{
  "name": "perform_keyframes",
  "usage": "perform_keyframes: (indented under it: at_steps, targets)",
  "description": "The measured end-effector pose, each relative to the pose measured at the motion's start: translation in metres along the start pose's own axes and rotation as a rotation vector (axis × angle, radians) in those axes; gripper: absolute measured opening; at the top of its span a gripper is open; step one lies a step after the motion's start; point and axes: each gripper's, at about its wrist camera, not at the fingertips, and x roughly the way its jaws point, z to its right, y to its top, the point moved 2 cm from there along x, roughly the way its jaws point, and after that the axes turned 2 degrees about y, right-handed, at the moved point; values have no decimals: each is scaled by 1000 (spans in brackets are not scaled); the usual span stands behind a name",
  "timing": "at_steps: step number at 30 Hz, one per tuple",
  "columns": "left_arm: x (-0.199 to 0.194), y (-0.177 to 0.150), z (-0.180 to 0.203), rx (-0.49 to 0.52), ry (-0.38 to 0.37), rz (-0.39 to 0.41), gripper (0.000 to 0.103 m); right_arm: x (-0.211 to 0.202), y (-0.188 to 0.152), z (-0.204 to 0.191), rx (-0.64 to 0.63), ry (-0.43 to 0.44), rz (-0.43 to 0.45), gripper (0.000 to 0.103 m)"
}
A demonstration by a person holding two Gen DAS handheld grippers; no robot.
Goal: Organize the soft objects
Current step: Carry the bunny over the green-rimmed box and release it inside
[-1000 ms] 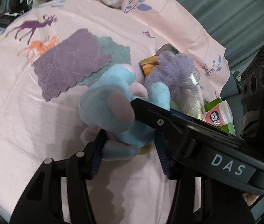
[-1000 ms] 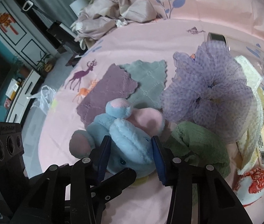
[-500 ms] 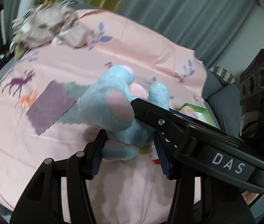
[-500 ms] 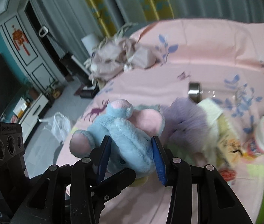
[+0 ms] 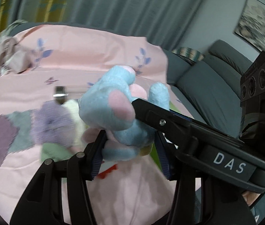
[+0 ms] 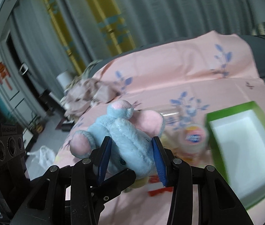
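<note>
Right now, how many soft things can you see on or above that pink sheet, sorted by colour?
Blue and pink: 1, the plush toy, held by both grippers
Purple: 2, flat cloth, frilly puff
Grey-green: 1, flat cloth
Green: 1, bundle
Cream: 1, towel
Total: 6

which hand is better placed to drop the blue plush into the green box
Right, probably. Both tongs grip the blue plush, but the green box lies open just beside the right tongs; the left view barely shows it.
</note>
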Motion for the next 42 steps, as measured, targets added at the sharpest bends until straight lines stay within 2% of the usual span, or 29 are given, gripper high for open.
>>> perform_keyframes:
  at_steps: [6, 12, 21, 26, 31, 33, 35, 38, 40, 42]
  targets:
    - [39, 5, 43, 75, -71, -55, 50, -22, -1, 57, 100, -77, 45, 46]
    - [91, -1, 80, 136, -156, -151, 50, -32, -9, 116, 209, -167, 60, 46]
    - [154, -17, 115, 176, -214, -265, 50, -34, -30, 189, 364, -247, 45, 46]
    - [177, -25, 120, 185, -209, -316, 50, -28, -43, 214, 429, -259, 28, 46]
    - [191, -32, 120, 210, -181, -334, 49, -19, -52, 228, 469, -272, 5, 46]
    - [194, -33, 119, 199, -189, -343, 50, -18, -54, 232, 486, -246, 11, 46]
    - [196, -34, 119, 184, -191, -355, 50, -18, -54, 232, 485, -264, 15, 46]
    - [191, -33, 117, 187, -174, -345, 52, -18, -55, 232, 470, -322, 11, 46]
    - [184, -31, 111, 187, -154, -335, 61, -18, -56, 232, 471, -325, 8, 46]
    - [172, -28, 101, 172, -145, -311, 64, -19, -54, 231, 467, -342, 6, 46]
